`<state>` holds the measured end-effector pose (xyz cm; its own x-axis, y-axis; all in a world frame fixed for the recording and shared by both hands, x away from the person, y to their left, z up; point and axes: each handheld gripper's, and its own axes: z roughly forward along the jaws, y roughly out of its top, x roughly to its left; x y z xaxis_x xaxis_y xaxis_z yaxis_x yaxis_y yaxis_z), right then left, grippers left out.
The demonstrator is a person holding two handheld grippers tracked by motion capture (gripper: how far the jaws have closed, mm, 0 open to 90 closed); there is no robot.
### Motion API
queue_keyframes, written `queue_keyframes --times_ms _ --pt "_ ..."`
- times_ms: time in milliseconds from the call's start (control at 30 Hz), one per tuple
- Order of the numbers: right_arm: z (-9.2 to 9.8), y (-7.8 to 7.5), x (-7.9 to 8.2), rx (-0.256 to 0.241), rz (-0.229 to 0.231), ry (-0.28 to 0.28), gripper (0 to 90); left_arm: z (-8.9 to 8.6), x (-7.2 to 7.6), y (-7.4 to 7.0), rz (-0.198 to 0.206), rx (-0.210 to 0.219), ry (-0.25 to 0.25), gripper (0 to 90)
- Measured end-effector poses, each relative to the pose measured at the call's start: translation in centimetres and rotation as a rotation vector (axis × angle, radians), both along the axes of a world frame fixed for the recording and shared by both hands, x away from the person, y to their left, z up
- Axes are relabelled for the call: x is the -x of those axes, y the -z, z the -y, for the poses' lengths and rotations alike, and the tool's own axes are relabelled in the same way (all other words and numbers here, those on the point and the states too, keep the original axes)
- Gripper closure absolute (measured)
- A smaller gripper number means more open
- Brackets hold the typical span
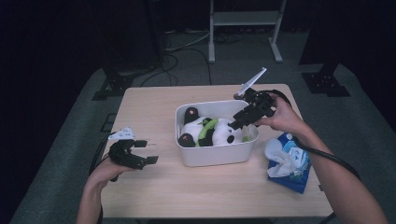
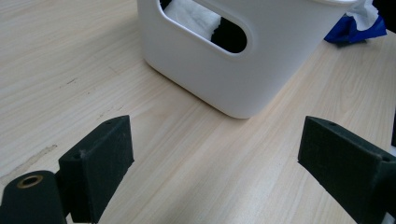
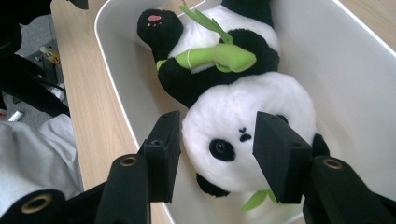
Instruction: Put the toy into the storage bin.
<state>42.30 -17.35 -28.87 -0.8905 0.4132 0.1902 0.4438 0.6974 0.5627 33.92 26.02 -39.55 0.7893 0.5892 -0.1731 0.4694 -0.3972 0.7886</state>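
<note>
Nearest the person, the left gripper (image 1: 145, 152) hovers low over the near-left part of the wooden table (image 1: 154, 186), its jaws spread wide with nothing between them; in the left gripper view bare tabletop shows between the two pads, and beyond them stands the white bin (image 2: 243, 70), well apart from the tips; through the bin's handle slot that view catches a patch of white and black plush, which the high view cannot show from above.

Farther in, at the table's middle, the bin holds the panda toy (image 1: 210, 132), lying on its back with a green bamboo stalk (image 1: 207, 129) across its body; the right gripper (image 1: 238, 122) reaches down over the bin's right rim, jaws apart, just above the panda's head.

The right gripper view gives the closest look: the panda's white face (image 3: 233, 140) lies between the two open pads, neither pad clearly pressing on it; whether they touch the plush cannot be told; its black limbs and the bamboo (image 3: 219, 57) lie farther along the bin.

To the right of the bin, in the high view, a blue packet of wipes (image 1: 288, 161) lies on the table, a white sheet pulled out of it; the left gripper view shows a corner of it past the bin.
</note>
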Motion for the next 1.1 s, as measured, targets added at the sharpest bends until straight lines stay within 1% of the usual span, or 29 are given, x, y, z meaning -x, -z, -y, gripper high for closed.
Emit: queue_keyframes --times_ms 200,333,433,567,667,767,1100 --pt "1.2 -0.4 0.5 -0.017 0.005 0.021 49.1 -0.1 0.0 -0.1 0.001 0.007 -0.004 8.9" --pt "1.8 -0.6 0.9 -0.018 0.004 0.039 48.5 -0.1 0.0 0.0 0.002 0.004 -0.003 8.9" --pt "2.3 -0.6 1.0 -0.024 0.015 0.043 47.8 -0.2 0.0 0.0 0.002 0.009 -0.007 8.9" --pt "3.1 -0.8 1.3 -0.028 0.016 0.063 46.9 -0.3 0.0 0.0 0.001 0.008 -0.010 8.9" --pt "3.5 -0.8 1.4 -0.032 0.020 0.069 46.8 -0.2 0.0 0.1 0.000 0.007 -0.006 8.9" --pt "4.2 -0.8 1.7 -0.040 0.022 0.085 45.9 -0.1 0.0 0.1 -0.001 0.006 -0.004 9.0" --pt "6.1 -0.6 2.3 -0.051 0.021 0.123 45.5 -0.3 -0.1 0.2 -0.004 0.010 -0.012 8.9"
